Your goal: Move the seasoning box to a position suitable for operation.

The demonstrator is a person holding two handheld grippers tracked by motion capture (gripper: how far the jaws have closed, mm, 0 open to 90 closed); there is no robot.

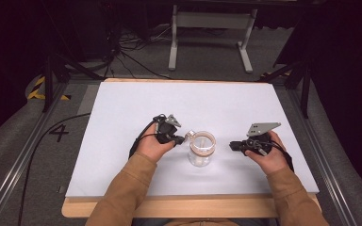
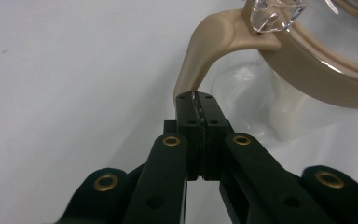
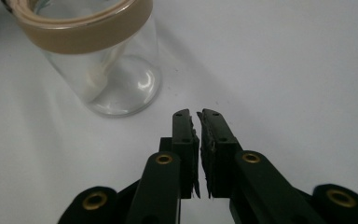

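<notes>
Here we are at the white table (image 1: 122, 108), and the glass jar (image 1: 201, 149) stands upright near its middle, between the two hands, its tan lid band (image 2: 317, 70) round the mouth. The left gripper (image 1: 180, 139) is right up against the jar's left side — in the left gripper view its jaws are pressed together on the lower tip of the tan latch tab (image 2: 200, 60) that curves down from the band, beneath a clear plastic catch (image 2: 274, 14). It's a thin bite, only the very end of the tab between the pads. The right gripper (image 1: 233, 145) hangs just beside the jar on the other side, apart from it, jaws nearly together with a sliver of gap and nothing between them; in its own view the jar's base (image 3: 121, 93) sits ahead and to the left. Now the risk, as I judge it: nothing steadies the glass. If the left hand pulls or lifts on that tab, the jar could tip or skid across the smooth table, because the pull comes high and off to one side. And with so little tab in the pinch, it may simply slip free — leaving the lid as it stands.
</notes>
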